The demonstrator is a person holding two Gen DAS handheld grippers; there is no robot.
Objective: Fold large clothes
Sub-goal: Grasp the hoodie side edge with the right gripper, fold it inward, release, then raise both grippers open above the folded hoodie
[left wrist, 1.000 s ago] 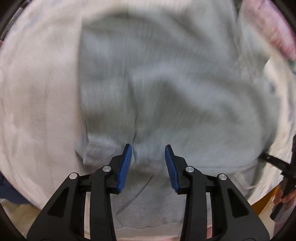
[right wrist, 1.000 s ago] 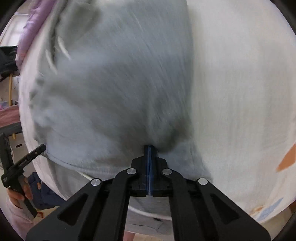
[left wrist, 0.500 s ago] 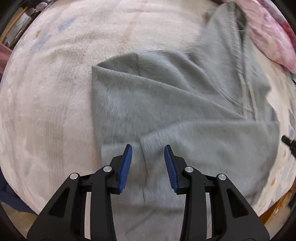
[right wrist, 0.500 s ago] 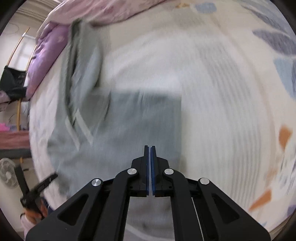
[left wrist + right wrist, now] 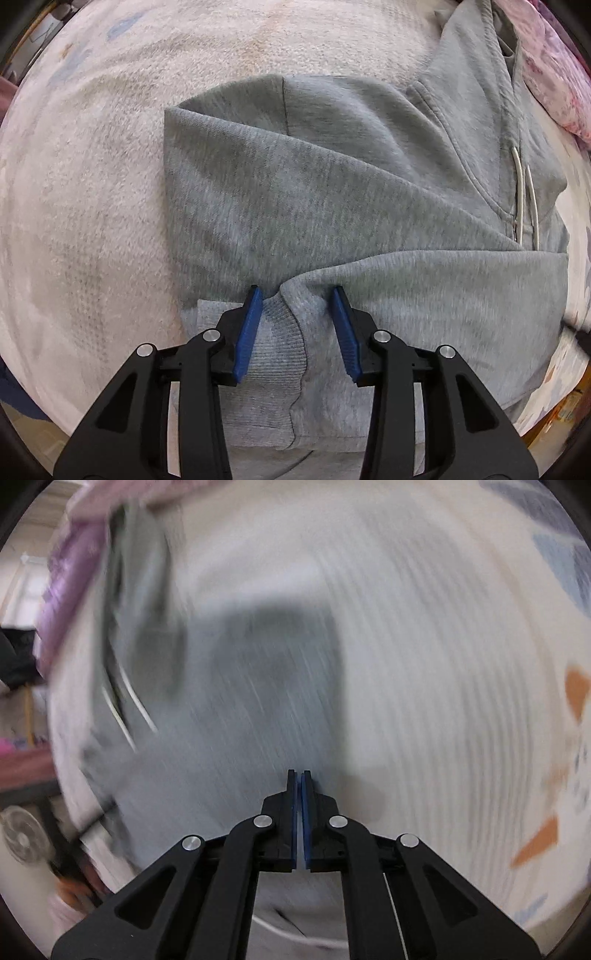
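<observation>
A grey hoodie (image 5: 332, 206) lies on a white fleecy blanket (image 5: 85, 221), its sleeves folded across the body and its white drawstrings (image 5: 524, 199) at the right. My left gripper (image 5: 295, 295) is open and empty, its blue pads either side of a ribbed sleeve cuff (image 5: 273, 354). The right wrist view is blurred by motion. There my right gripper (image 5: 299, 775) is shut with nothing between the pads, above the near right edge of the hoodie (image 5: 266, 701).
A pink flowered quilt (image 5: 554, 74) lies at the far right, and shows purple in the right wrist view (image 5: 70, 590). The blanket has blue and orange shapes (image 5: 576, 690). A fan (image 5: 22, 842) stands beyond the bed's left edge.
My right gripper has let go of the hoodie's edge and pulled back, still shut. My left gripper stays open and has drawn back to the sleeve cuff. The hoodie now lies flat.
</observation>
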